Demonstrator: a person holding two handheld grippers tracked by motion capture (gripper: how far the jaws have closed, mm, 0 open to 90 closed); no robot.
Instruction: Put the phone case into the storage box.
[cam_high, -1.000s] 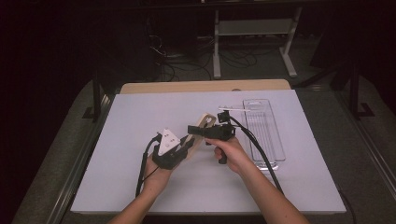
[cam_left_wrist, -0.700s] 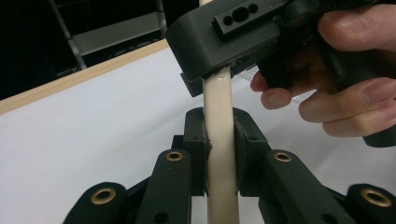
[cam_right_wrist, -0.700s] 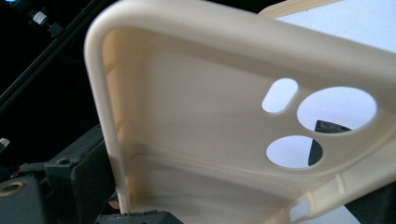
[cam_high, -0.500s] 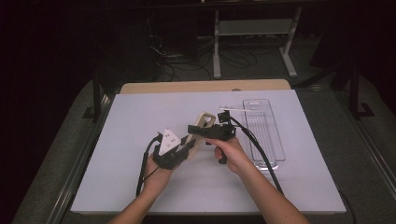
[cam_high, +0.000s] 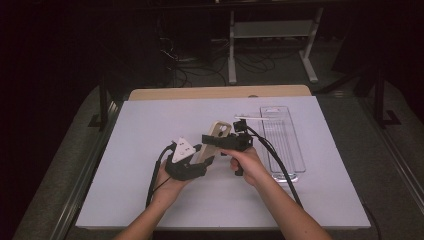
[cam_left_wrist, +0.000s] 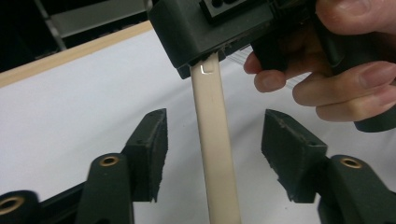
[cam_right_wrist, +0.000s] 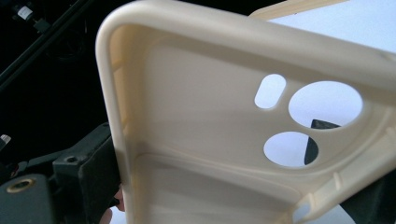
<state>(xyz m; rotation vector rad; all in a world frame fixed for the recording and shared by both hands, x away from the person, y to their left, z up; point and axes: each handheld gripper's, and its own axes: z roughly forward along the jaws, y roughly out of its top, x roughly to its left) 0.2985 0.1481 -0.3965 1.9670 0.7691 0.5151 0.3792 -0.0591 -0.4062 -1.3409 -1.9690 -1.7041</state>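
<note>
A beige phone case (cam_high: 216, 137) with camera cutouts is held up over the middle of the table. My right gripper (cam_high: 207, 139) comes in from the right and is shut on the case's upper edge (cam_left_wrist: 205, 70). In the right gripper view the case's inside (cam_right_wrist: 196, 116) sits close between the two black jaws. My left gripper (cam_left_wrist: 215, 116) is under the case from the lower left. Its jaws have just been opening. The case's thin edge (cam_left_wrist: 215, 149) stands between the pads (cam_left_wrist: 152, 149) with a gap on each side.
A clear plastic tray (cam_high: 282, 140) lies on the white table cover (cam_high: 140, 130) to the right of the hands, with a thin white stick (cam_high: 247, 118) at its far left corner. A wooden strip (cam_high: 215, 92) runs along the far edge. Cables trail from both grippers.
Both hands stay where they were with the case between them. In the small high views the left jaws' spreading is barely visible.
</note>
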